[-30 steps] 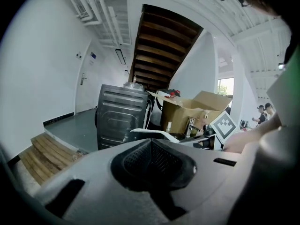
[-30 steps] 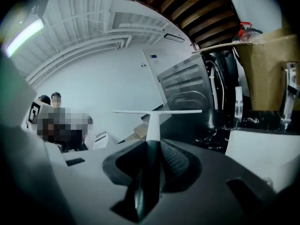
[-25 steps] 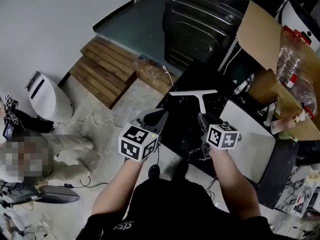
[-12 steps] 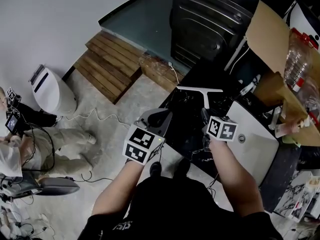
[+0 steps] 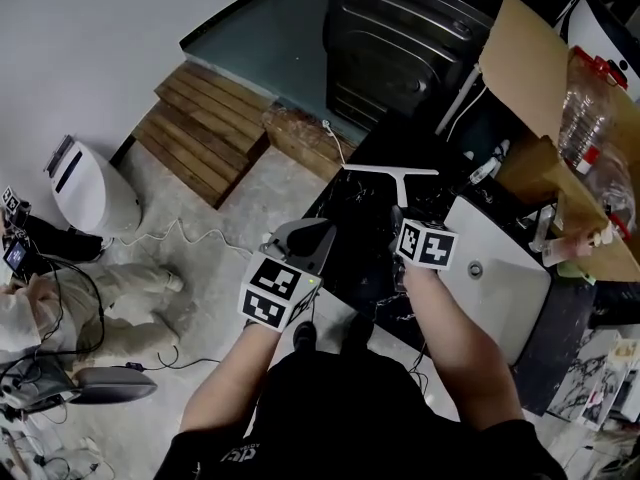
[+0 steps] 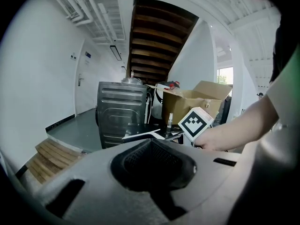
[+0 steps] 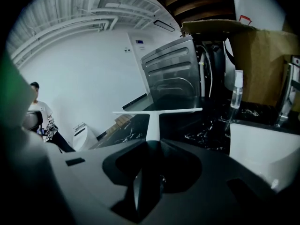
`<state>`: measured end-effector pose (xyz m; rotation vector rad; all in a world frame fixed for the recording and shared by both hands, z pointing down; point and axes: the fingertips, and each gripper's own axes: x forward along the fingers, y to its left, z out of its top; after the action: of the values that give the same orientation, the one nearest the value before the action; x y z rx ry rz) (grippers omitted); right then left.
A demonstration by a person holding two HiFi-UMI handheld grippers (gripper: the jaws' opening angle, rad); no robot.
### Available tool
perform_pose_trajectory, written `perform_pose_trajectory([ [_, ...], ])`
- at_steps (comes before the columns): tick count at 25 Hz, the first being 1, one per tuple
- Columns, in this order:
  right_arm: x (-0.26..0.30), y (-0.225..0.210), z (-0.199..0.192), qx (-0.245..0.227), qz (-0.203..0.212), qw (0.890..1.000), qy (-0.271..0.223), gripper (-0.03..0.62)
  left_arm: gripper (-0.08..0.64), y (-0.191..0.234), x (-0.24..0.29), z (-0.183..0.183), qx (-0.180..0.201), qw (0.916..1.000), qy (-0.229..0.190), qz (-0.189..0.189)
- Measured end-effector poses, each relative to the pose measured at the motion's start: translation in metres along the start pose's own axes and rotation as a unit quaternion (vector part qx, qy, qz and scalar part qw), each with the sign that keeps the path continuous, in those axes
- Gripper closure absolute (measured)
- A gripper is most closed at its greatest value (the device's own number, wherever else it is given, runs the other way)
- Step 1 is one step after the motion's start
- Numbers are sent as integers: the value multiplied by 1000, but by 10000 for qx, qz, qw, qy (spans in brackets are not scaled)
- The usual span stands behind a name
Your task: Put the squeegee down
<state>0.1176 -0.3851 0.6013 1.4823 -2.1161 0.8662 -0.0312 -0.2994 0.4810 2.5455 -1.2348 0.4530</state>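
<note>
The white T-shaped squeegee (image 5: 391,172) sticks out ahead of my right gripper (image 5: 400,211), which is shut on its handle. In the right gripper view the blade (image 7: 157,111) lies level across the picture, and the handle runs back between the jaws of the right gripper (image 7: 152,143). It hangs over the black marbled counter (image 5: 362,253); whether it touches the counter I cannot tell. My left gripper (image 5: 306,235) is lower left of it, over the floor edge, shut with nothing in it. In the left gripper view the left gripper (image 6: 152,143) points toward the right hand's marker cube (image 6: 195,122).
A white sink (image 5: 500,280) sits right of the counter, with a spray bottle (image 7: 236,95) beyond it. A cardboard box (image 5: 535,73) and a black appliance (image 5: 400,43) stand behind. Wooden steps (image 5: 205,128), a white machine (image 5: 85,190) and a seated person (image 5: 55,303) are at left.
My right gripper has moved forward and down over the counter, carrying the squeegee. The left gripper has stayed where it was.
</note>
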Motion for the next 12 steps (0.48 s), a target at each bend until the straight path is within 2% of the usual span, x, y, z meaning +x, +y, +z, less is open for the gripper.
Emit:
perform_pose_trajectory([
  [6,-3,2,-9,150,113,9998,91,485,549,-4,8,-2,-8,9999,5,-135],
  [9,-7,9,-13,61,320,9994,142,426,549,-7,14,-1,-4,9998,15,-202],
  [12,-16,11,-15,48,422,9990,141,402,549,-10,21,1,3,9996,17,-284],
])
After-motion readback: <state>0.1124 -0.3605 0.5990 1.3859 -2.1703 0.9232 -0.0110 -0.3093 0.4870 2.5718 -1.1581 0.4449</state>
